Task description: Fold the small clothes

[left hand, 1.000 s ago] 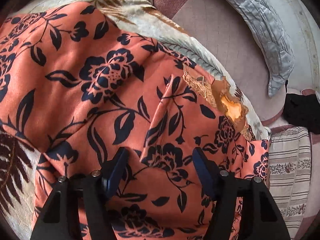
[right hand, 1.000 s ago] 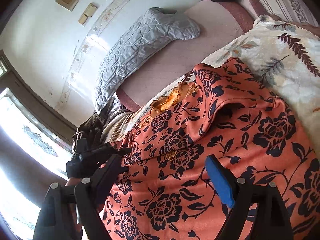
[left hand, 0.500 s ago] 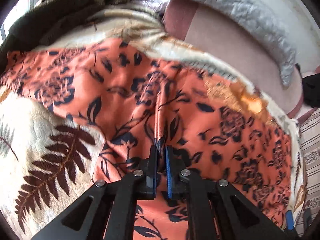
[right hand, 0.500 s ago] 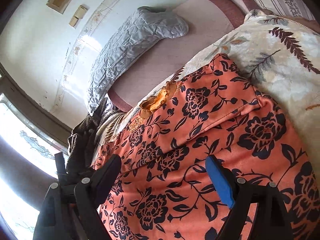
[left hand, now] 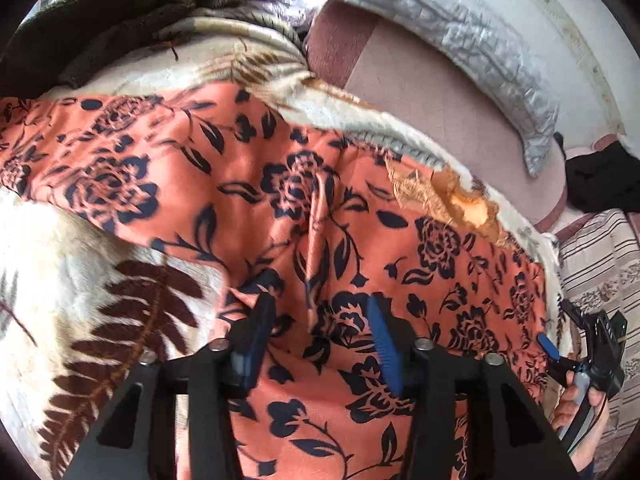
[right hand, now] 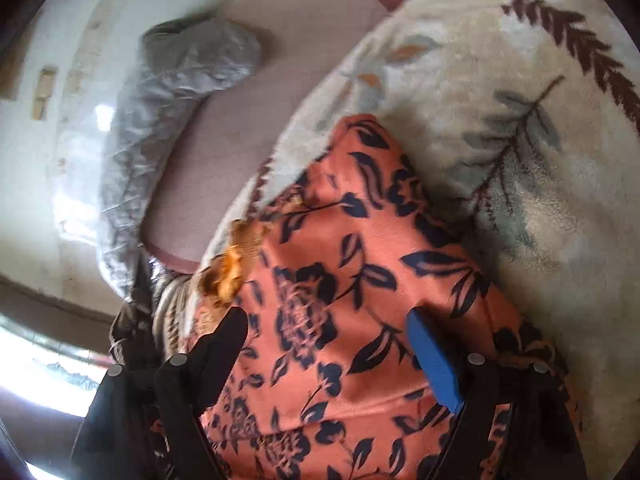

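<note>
Orange floral garment (left hand: 360, 216) spreads between left tongs (left hand: 322, 336), opening, and right tongs (right hand: 328, 344), closing, empty.

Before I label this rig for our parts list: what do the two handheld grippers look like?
Both share one build. The left gripper has black angular arms with silver round bolts at the pivots, and blue ribbed pads on its fingers. The right gripper looks the same: black fingers, silver bolts, a blue pad. In the left wrist view its black body shows a grey handle in a hand. No sleeve is visible.
</note>
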`<state>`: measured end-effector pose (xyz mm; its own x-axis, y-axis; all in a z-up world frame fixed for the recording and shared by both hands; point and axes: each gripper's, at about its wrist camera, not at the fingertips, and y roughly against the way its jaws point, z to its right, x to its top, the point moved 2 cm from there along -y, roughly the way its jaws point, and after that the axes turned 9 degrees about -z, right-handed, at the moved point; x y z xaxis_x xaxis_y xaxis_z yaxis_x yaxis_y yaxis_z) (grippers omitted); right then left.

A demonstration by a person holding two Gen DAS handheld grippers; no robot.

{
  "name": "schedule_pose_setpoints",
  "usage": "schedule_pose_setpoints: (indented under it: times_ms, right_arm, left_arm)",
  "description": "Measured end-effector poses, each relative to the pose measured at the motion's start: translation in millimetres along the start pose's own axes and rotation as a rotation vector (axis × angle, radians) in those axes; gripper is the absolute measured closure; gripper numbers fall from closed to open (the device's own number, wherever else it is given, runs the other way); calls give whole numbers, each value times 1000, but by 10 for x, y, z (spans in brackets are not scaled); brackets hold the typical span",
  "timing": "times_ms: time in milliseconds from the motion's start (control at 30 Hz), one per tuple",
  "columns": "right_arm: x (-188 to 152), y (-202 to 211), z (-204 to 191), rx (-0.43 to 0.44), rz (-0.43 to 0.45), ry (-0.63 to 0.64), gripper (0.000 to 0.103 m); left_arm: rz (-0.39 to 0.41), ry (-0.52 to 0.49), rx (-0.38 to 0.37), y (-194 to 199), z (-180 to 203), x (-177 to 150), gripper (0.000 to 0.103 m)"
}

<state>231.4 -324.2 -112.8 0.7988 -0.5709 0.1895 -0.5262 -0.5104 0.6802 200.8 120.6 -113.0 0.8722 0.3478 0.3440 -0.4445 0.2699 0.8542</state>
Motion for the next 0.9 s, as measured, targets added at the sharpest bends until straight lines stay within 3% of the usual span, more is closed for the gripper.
schedule_pose_setpoints:
  times_ms: [33, 67, 133, 200, 300, 367, 433, 533, 600, 667, 700, 767, 833, 900]
  right_arm:
    - [-157, 124, -109, 25, 16, 48, 18]
    - [-364, 256, -191, 45, 33, 81, 15]
    - [-793, 442, -289, 88, 48, 123, 11]
    - [-1182, 472, -347, 124, 19, 139, 11]
    - [-1490, 291, -506, 123, -66, 174, 10]
    - [-1634, 153, -617, 79, -108, 271, 11]
    - [-1747, 80, -684, 60, -106, 325, 10]
    - [-1793, -37, -687, 50, -111, 350, 11]
    - [-1813, -134, -683, 33, -130, 358, 11]
    - [-1818, -202, -686, 33, -146, 355, 11]
    - [-1820, -198, -682, 29, -145, 363, 10]
    - [-1804, -157, -677, 12, -120, 380, 11]
    - [-1761, -86, -656, 20, -97, 373, 11]
    - [-1710, -17, -618, 12, -62, 366, 11]
  left_arm:
    - [34, 8, -15, 169, -129, 22, 23]
    - [78, 31, -31, 337, -303, 48, 17]
    - [165, 113, -49, 617, -760, 129, 17]
    - [207, 258, -80, 779, -1347, 248, 17]
    - [275, 577, -132, 891, -2378, 357, 18]
    - [293, 774, -149, 867, -2980, 358, 19]
    - [288, 876, -268, 785, -3340, 374, 20]
    - [302, 871, -339, 823, -3417, 549, 23]
    - [272, 881, -341, 776, -3446, 663, 44]
    - [198, 877, -252, 629, -3434, 759, 96]
    - [156, 873, -170, 585, -3424, 786, 97]
    - [176, 823, -55, 689, -3280, 811, 97]
    - [248, 640, 96, 935, -2819, 924, 97]
    - [334, 420, 180, 1191, -2119, 997, 97]
